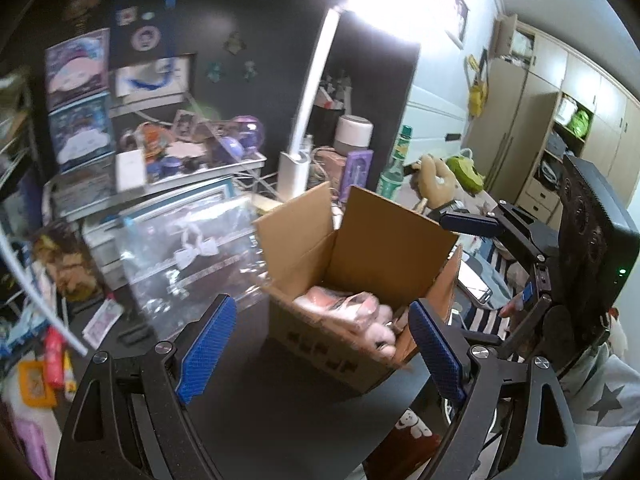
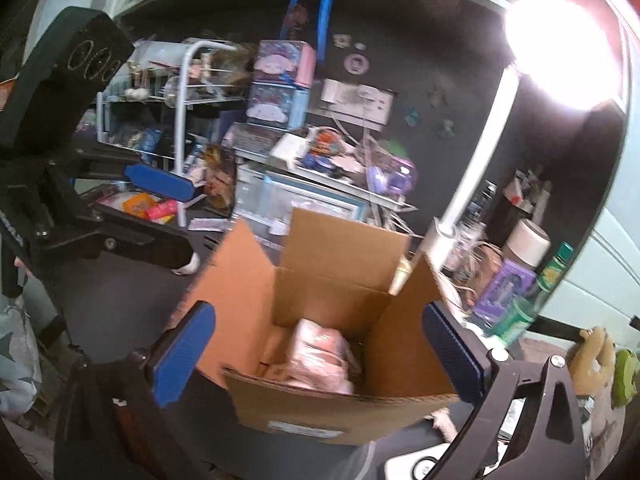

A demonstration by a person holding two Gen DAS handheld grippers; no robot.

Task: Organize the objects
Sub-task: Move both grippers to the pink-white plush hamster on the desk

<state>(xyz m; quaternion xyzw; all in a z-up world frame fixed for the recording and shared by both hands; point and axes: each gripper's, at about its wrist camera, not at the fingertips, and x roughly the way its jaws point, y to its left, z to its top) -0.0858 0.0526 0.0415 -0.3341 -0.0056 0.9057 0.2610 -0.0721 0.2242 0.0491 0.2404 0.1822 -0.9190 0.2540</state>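
Note:
An open cardboard box (image 1: pixel 384 248) stands on the dark desk with its flaps up. It also shows in the right wrist view (image 2: pixel 332 276). Pink wrapped items (image 1: pixel 352 312) lie inside it, seen in the right wrist view (image 2: pixel 320 352) too. My left gripper (image 1: pixel 320 348) is open and empty, just in front of the box's left corner. My right gripper (image 2: pixel 324 352) is open and empty, straddling the box's near edge from above. The right gripper also appears at the right of the left wrist view (image 1: pixel 480 224), and the left gripper at the left of the right wrist view (image 2: pixel 160 180).
A white desk lamp (image 1: pixel 316 92) shines brightly behind the box. A clear plastic package (image 1: pixel 192 248) leans to the box's left. Shelves of boxed toys (image 1: pixel 80 100), a green bottle (image 1: pixel 396 160) and a purple box (image 2: pixel 504 288) crowd the back. Small items (image 2: pixel 148 206) lie at the desk's left.

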